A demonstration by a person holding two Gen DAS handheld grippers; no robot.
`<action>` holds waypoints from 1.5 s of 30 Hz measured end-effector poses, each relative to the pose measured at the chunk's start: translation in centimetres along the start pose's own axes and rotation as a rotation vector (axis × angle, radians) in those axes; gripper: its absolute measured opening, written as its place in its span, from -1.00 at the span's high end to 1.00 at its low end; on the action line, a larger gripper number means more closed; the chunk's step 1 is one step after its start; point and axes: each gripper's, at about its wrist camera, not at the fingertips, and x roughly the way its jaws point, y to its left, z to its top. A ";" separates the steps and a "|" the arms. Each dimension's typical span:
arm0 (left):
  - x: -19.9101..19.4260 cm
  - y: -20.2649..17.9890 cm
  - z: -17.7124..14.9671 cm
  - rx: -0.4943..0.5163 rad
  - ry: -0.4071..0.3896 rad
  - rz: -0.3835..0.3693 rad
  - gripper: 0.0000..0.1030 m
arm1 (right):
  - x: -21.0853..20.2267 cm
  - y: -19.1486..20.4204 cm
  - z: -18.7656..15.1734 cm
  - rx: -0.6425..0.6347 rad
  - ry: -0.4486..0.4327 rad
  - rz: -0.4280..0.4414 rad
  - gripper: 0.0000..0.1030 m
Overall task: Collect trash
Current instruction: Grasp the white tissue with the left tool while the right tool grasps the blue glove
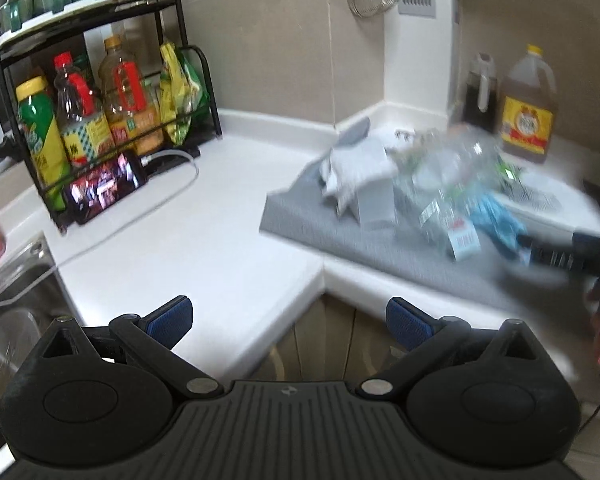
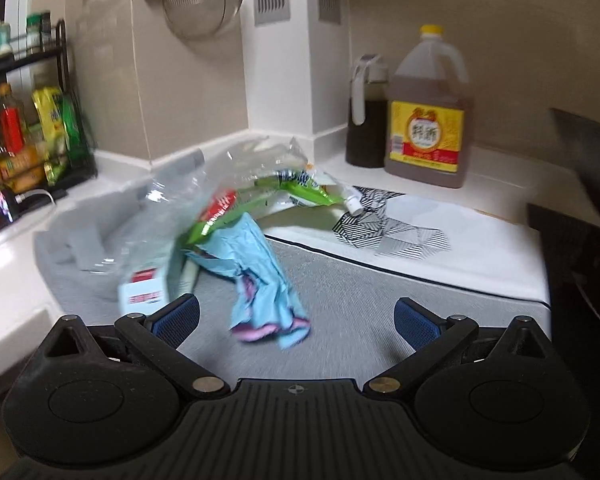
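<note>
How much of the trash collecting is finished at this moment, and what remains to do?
Nothing looks collected yet. The clear plastic packaging, the green wrapper and the crumpled blue wrapper all lie on the grey mat. In hand: nothing; the right gripper is open just in front of the blue wrapper, and the left gripper is open over the white counter. Left: grasping every piece. No bin is visible.

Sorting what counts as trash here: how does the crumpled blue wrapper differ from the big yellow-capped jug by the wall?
The blue wrapper lies crumpled and flat on the grey mat; the yellow-capped jug stands upright on the white counter. The wrapper looks empty and torn; the jug is capped and holds brown liquid. The wrapper sits just ahead of the right tongs; the jug is far back. Both rest untouched.
</note>
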 end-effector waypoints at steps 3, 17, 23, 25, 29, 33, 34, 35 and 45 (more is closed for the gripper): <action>2.0 -1.1 2.7 -0.016 -0.009 -0.019 -1.00 | 2.7 0.1 0.4 -0.019 0.022 0.006 -1.00; 15.5 -8.4 13.0 0.088 0.120 -0.052 -1.00 | 8.3 1.4 1.6 0.045 0.092 -0.001 -1.00; 20.0 -9.1 13.9 0.101 0.208 -0.047 -1.00 | 8.8 0.8 2.1 0.110 0.069 0.011 -1.00; 20.3 -8.7 14.2 0.069 0.203 -0.047 -0.97 | 8.9 0.8 2.2 0.114 0.066 0.015 -1.00; 20.3 -7.7 15.1 0.001 0.226 -0.093 -0.09 | 8.1 1.4 1.9 0.075 0.047 0.037 -0.23; 19.9 -7.0 15.3 -0.020 0.229 -0.105 0.28 | 7.0 1.3 1.6 0.092 0.023 0.079 0.32; 19.6 -6.7 15.3 -0.024 0.222 -0.106 0.28 | 6.7 1.2 1.5 0.091 0.011 0.070 0.39; 19.3 -6.5 15.2 -0.027 0.214 -0.106 0.28 | 6.2 1.2 1.5 0.084 -0.009 0.059 0.42; 17.8 -4.5 15.9 -0.127 0.187 -0.165 0.28 | 3.1 -1.0 0.7 0.122 -0.055 -0.003 0.45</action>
